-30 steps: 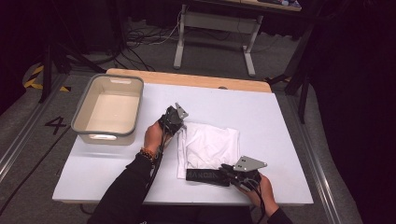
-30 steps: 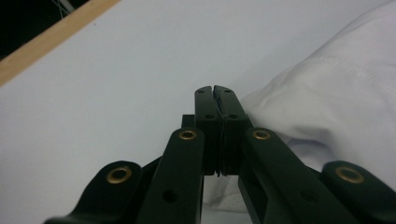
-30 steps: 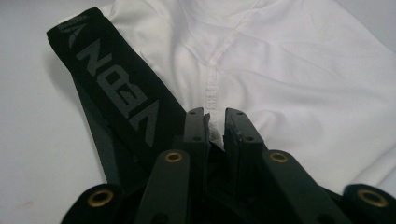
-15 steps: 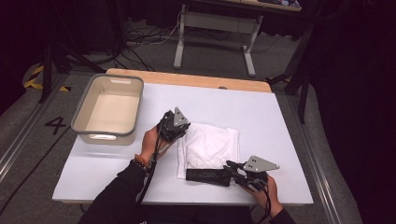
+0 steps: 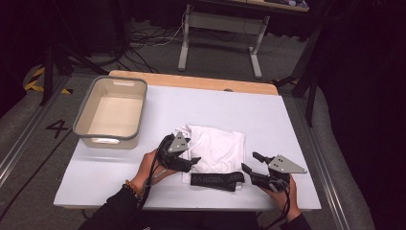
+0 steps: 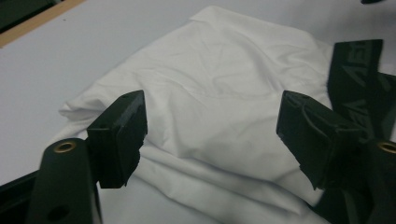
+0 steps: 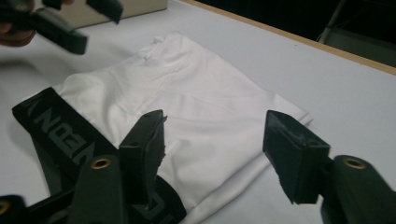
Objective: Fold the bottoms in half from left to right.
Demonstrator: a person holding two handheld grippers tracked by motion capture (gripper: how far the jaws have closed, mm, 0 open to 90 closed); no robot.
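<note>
1. Left gripper: I see it at the near-left edge of the white folded garment. Its jaws have just been opening and stand wide apart, pads off the cloth, nothing pinched between them. In the left gripper view the white folds lie under and beyond the two black jaws.
2. Right gripper: I see it just off the garment's near-right corner. Its jaws have just been opening too; they stand apart, holding nothing. In the right gripper view the garment lies ahead of the jaws.
3. White folded garment: it lies flat on the bench, about mid-width, toward the near edge, and rests free between the two grippers.
4. Black waistband: a dark printed band along the garment's near edge, lying flat on the bench and touching the white cloth. The lettering is too blurred for me to read.
5. Grey bin: to the garment's far left, well apart from it, standing upright at the bench's left edge.
</note>
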